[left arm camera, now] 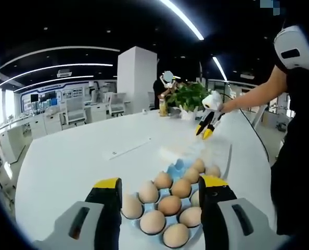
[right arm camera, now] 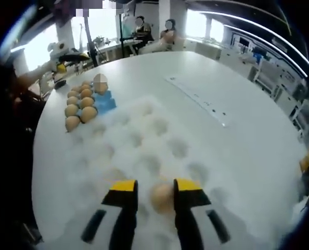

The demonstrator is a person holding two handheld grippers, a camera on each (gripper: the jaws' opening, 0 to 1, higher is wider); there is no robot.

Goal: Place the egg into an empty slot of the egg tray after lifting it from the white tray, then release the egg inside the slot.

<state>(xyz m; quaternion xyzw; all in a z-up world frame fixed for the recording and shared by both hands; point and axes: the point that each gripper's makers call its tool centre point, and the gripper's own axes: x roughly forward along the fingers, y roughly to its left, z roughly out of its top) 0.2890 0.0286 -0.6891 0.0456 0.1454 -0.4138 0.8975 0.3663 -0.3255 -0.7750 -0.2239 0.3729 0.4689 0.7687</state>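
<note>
A blue egg tray holding several brown eggs lies close in front of my left gripper, whose yellow-tipped jaws stand wide open on either side of it. Farther along the table a person's hand holds my right gripper above the white tray. In the right gripper view, my right gripper is shut on one brown egg just over the dimpled white tray. The blue egg tray with its eggs sits at the far left, near the left gripper.
The round white table has a long flat strip lying on it. A potted plant and a bottle stand at its far edge, with seated people behind. The person's body stands at the right side.
</note>
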